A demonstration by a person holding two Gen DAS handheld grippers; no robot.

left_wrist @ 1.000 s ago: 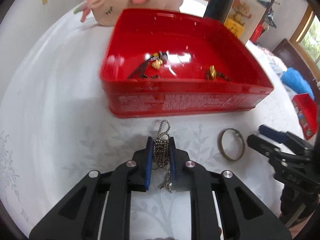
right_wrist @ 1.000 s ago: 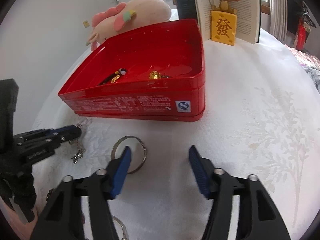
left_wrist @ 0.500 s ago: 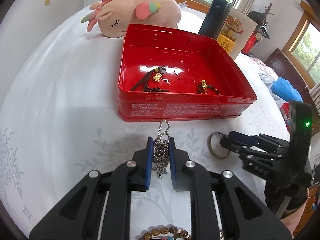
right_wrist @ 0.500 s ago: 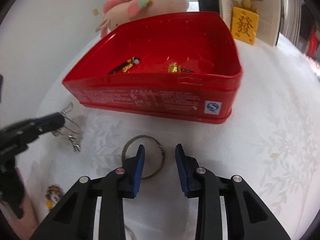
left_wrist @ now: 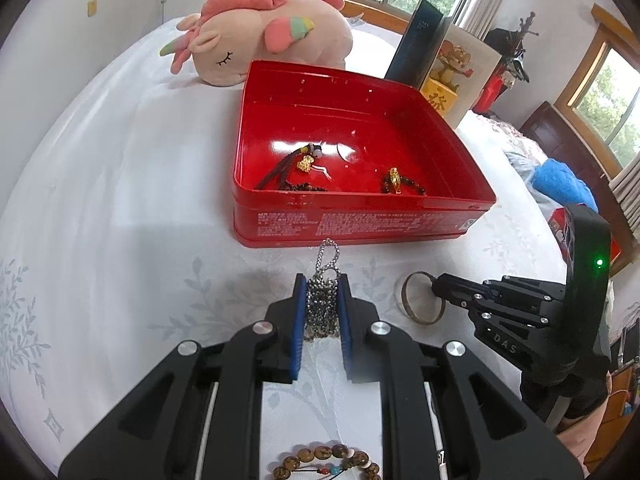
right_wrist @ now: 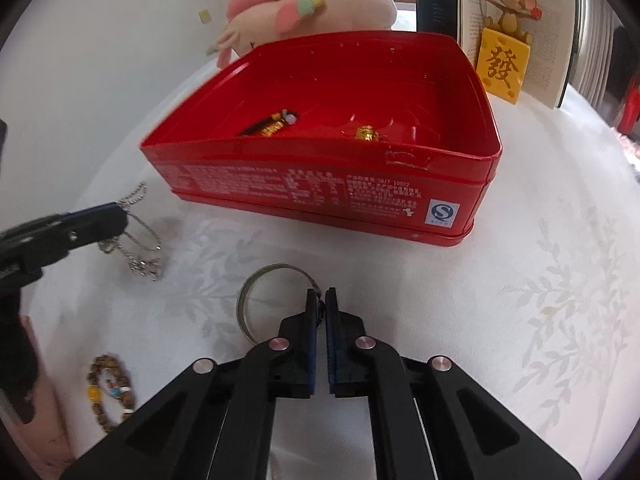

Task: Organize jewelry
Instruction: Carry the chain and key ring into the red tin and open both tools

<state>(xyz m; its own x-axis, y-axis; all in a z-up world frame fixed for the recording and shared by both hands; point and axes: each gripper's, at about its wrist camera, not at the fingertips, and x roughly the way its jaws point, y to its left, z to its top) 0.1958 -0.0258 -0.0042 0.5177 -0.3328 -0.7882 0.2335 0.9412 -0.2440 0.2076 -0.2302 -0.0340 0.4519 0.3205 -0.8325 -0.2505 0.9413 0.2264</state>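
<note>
Silver chain (left_wrist: pixel 322 300) hangs clamped in left gripper (left_wrist: pixel 322 312) jaws (angled downward), right gripper (right_wrist: pixel 320 312) jaws pinching bangle (right_wrist: pixel 276 300).

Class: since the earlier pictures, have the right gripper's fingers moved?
Yes. The right gripper fingers have closed together onto the bangle rim, before the red tin.

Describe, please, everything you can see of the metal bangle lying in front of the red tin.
The bangle is a thin, flat band of dull, brassy-grey metal bent into an open ring, seemingly plain. It lies flat on the white leaf-patterned tablecloth, just in front of the red tin and apart from it. The right gripper has its jaws shut on the band's right side, where a small dark fitting shows between the pads.
</note>
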